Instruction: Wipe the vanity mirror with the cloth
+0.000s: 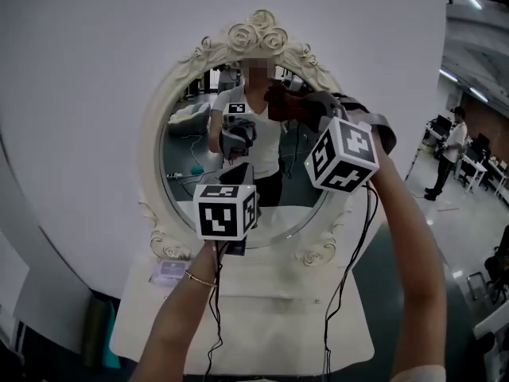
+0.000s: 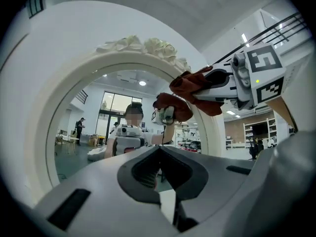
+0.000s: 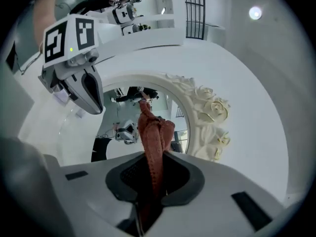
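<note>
The oval vanity mirror [image 1: 188,161] has a cream frame [image 1: 258,32] carved with roses and stands on a white table. My right gripper [image 1: 306,107] is shut on a reddish-brown cloth [image 1: 284,107] and holds it at the upper right of the glass. In the right gripper view the cloth [image 3: 154,132] sticks out from between the jaws toward the mirror's frame [image 3: 210,113]. My left gripper [image 1: 238,169] hovers in front of the lower glass, shut and with nothing in it. In the left gripper view the left gripper [image 2: 159,150] faces the glass [image 2: 94,132], with the cloth [image 2: 195,90] to the upper right.
The white table [image 1: 274,317] under the mirror carries a small card [image 1: 169,272] at its left. A curved white wall [image 1: 79,94] stands behind. Cables hang from both grippers. A person [image 1: 447,151] stands among desks far to the right.
</note>
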`<state>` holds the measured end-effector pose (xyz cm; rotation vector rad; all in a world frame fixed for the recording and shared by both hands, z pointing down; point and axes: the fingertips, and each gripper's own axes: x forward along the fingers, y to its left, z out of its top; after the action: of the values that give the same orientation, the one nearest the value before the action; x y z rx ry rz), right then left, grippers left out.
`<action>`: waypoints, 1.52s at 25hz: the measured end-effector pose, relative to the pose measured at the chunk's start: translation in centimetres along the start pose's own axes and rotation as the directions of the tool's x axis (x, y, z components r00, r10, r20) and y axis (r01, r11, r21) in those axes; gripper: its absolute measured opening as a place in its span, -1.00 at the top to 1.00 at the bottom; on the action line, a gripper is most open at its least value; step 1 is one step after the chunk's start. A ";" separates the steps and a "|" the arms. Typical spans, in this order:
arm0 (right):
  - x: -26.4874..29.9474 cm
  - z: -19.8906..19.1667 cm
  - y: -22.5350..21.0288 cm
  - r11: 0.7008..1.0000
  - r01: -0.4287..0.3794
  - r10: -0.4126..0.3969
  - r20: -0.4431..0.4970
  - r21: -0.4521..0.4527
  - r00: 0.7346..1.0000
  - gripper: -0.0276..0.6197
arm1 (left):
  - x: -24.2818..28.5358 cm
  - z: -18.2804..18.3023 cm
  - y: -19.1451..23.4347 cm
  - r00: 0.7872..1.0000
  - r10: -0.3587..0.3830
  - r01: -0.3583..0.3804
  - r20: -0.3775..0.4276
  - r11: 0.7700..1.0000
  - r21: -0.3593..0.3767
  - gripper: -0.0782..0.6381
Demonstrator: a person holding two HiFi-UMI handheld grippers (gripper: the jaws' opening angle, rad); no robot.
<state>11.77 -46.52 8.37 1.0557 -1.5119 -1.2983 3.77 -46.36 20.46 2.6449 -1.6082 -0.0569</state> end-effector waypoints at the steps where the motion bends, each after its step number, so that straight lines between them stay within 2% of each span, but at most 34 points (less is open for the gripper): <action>1: 0.3 -0.4 0.0 1.000 0.002 -0.002 -0.013 -0.025 1.000 0.72 | 0.1 0.1 -0.3 1.000 0.000 0.000 0.003 1.000 0.003 0.77; 4: 1.5 -1.6 1.1 0.998 -0.024 0.022 -0.041 -0.066 0.999 0.72 | 0.7 -0.3 -0.8 1.000 0.005 -0.004 -0.009 1.000 0.010 0.77; 11: 2.1 -2.0 2.5 0.995 -0.096 0.095 -0.013 -0.007 0.995 0.72 | 1.4 -3.2 -0.5 0.997 0.026 -0.025 -0.073 1.000 0.015 0.77; 18: 1.9 -3.1 5.3 0.988 -0.155 0.155 -0.023 0.017 0.988 0.72 | 1.3 -5.5 -1.2 0.994 0.007 -0.006 -0.109 1.000 0.008 0.77; 27: 1.6 -5.0 12.4 0.974 -0.214 0.215 -0.003 0.078 0.977 0.72 | 1.2 -12.8 -2.5 0.973 -0.024 0.020 -0.229 1.000 -0.020 0.77; 34: 1.0 -5.6 20.1 0.946 -0.299 0.299 0.016 0.124 0.954 0.72 | 0.7 -19.6 -4.5 0.949 -0.062 0.043 -0.310 0.997 -0.068 0.77; 38: 1.8 -5.4 25.0 0.915 -0.365 0.364 0.039 0.171 0.931 0.72 | 0.4 -23.6 -4.5 0.927 -0.079 0.044 -0.366 0.994 -0.102 0.77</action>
<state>14.86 -47.14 33.80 0.8237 -1.7553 -0.9214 9.28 -44.19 43.79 2.4474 -1.3646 0.3371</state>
